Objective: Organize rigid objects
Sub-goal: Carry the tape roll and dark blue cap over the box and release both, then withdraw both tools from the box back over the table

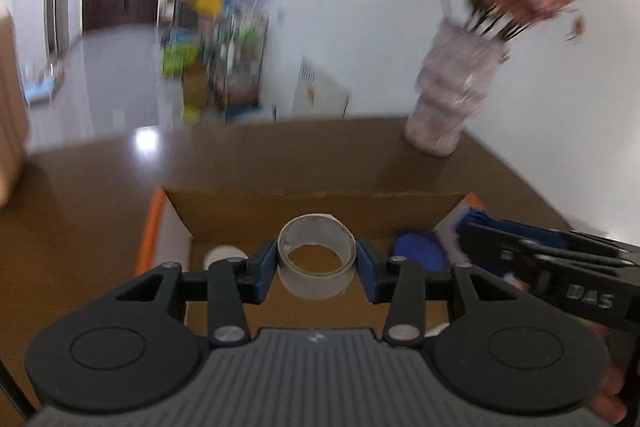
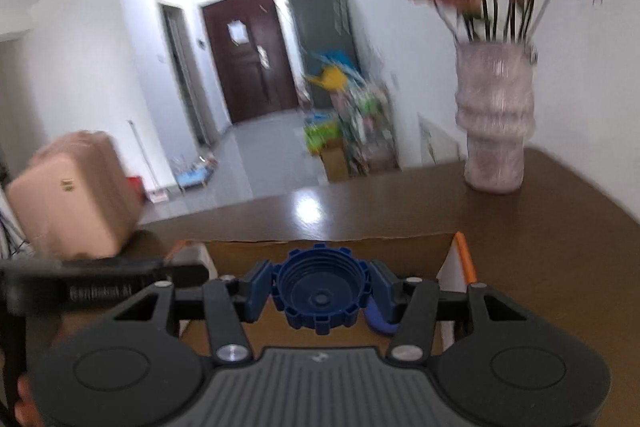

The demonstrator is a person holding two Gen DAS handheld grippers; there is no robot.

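Note:
My left gripper (image 1: 316, 263) is shut on a grey tape roll (image 1: 316, 277) and holds it over an open cardboard box (image 1: 320, 205) with orange edges. Inside the box lie a white round object (image 1: 224, 254) at the left and a blue round object (image 1: 418, 251) at the right. My right gripper (image 2: 320, 293) is shut on a blue ribbed cap (image 2: 320, 297) and holds it above the same box (image 2: 360, 247). The right gripper also shows at the right of the left wrist view (image 1: 472, 223), over the box's right end. Another blue piece (image 2: 380, 321) lies below the cap.
The box sits on a dark brown table (image 1: 100, 207). A pale pink vase (image 1: 452, 95) with flowers stands at the table's far right corner; it also shows in the right wrist view (image 2: 494, 119). A pink suitcase (image 2: 72, 195) stands left of the table.

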